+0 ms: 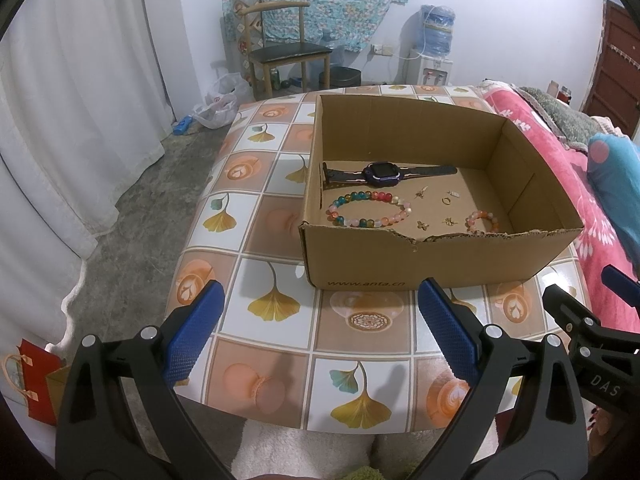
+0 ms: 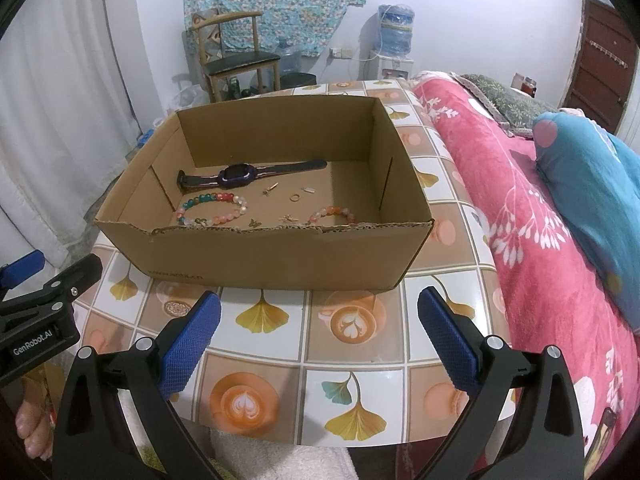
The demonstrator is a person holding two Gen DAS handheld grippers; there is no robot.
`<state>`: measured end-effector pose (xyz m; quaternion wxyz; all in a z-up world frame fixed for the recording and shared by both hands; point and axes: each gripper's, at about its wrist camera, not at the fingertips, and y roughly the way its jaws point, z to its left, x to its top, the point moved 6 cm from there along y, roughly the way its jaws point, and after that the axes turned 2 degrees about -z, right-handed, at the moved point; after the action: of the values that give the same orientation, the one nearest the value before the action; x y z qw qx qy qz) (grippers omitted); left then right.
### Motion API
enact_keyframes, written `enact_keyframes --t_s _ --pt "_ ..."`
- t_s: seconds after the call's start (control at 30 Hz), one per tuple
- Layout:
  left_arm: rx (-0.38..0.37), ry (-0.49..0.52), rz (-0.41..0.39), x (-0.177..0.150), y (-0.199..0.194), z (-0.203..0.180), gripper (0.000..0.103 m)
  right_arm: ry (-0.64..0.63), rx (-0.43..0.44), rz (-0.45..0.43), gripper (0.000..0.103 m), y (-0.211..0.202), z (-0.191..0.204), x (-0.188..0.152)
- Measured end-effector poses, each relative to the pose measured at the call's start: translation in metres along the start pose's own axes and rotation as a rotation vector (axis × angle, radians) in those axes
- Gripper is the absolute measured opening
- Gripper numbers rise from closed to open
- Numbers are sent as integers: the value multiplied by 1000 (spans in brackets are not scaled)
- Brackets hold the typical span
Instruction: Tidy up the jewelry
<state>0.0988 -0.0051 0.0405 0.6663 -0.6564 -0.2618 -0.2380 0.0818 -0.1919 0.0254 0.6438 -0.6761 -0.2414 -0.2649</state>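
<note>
An open cardboard box [image 1: 400, 260] [image 2: 260, 252] stands on the tiled table [image 1: 280, 344] [image 2: 280, 344]. Inside lie a dark smartwatch [image 1: 382, 172] [image 2: 240, 176], a large multicoloured bead bracelet [image 1: 370, 208] [image 2: 212, 210], a small orange bead bracelet [image 1: 482, 222] [image 2: 332, 216], a gold ring [image 1: 446, 200] [image 2: 295, 197] and several small gold charms [image 1: 422, 192] [image 2: 270, 189]. My left gripper [image 1: 320, 332] is open and empty, in front of the box. My right gripper [image 2: 320, 336] is open and empty, also in front of it.
A bed with a pink floral blanket [image 1: 560, 184] [image 2: 520, 208] and a blue pillow [image 2: 592, 184] runs along the table's right side. A chair [image 1: 288, 52], a water dispenser [image 1: 434, 52] and white curtains [image 1: 60, 120] stand behind. Red and gold bags [image 1: 36, 384] sit on the floor at left.
</note>
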Motion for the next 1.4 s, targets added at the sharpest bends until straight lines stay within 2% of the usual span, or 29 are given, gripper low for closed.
enact_keyframes --t_s 1.4 --pt "4 6 3 -2 0 1 94 -2 8 1 96 1 2 -1"
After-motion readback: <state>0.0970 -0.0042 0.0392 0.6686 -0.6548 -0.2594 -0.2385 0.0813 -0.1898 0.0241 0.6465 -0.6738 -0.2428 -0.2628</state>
